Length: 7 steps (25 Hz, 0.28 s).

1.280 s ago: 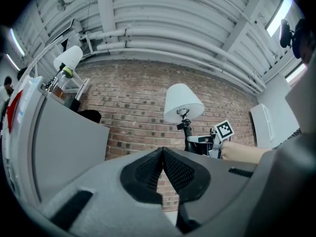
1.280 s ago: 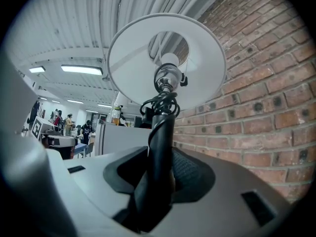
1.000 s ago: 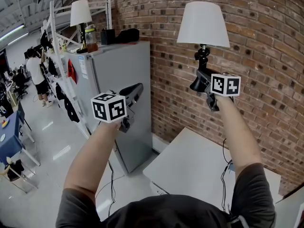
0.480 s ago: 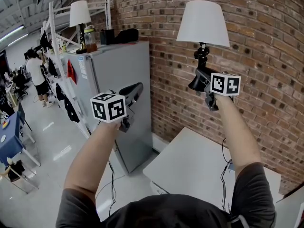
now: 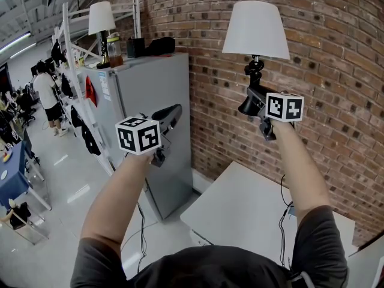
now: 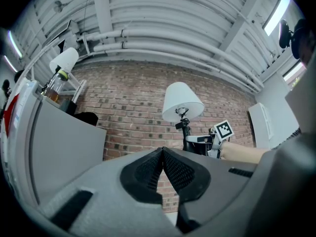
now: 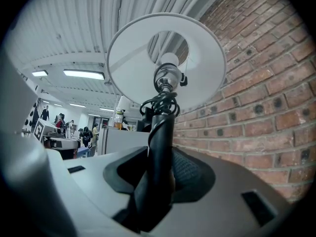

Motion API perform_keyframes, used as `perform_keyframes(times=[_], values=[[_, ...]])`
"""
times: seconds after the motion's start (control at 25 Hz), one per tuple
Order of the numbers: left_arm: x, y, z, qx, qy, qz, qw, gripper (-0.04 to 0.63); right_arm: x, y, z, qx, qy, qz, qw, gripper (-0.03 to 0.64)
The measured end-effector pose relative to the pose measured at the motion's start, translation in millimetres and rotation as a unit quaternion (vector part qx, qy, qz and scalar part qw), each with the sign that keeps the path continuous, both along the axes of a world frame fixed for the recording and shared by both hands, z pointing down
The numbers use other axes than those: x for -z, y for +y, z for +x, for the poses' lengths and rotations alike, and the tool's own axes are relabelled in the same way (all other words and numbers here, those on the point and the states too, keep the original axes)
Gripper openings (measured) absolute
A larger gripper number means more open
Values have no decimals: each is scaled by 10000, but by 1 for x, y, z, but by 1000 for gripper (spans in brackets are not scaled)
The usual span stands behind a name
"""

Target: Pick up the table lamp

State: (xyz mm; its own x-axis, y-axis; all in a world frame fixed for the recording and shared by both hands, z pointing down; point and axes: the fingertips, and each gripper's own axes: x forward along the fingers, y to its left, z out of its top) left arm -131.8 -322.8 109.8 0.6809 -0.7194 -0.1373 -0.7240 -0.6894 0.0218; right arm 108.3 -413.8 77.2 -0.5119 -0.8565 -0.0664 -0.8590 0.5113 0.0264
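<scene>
The table lamp (image 5: 255,32), a white cone shade on a black stem wound with cord, is held up in the air in front of the brick wall. My right gripper (image 5: 251,102) is shut on its stem (image 7: 159,147), which stands upright between the jaws under the shade (image 7: 197,58). The lamp (image 6: 181,102) also shows in the left gripper view, off to the right. My left gripper (image 5: 168,117) is raised beside the grey cabinet, its pads (image 6: 148,174) pressed together with nothing between them.
A tall grey cabinet (image 5: 150,101) stands left of the wall, with a second lamp (image 5: 102,26), a jar and dark items on top. A white table (image 5: 252,212) lies below my right arm. Shelving and people (image 5: 45,95) fill the far left.
</scene>
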Motion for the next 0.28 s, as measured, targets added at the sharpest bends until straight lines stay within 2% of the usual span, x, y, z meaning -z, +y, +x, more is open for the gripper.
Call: perform_keyframes(times=[0.28], values=[[1, 0, 0, -21, 16, 6, 10000, -2, 3, 1, -2, 5, -18, 17, 10000, 146]])
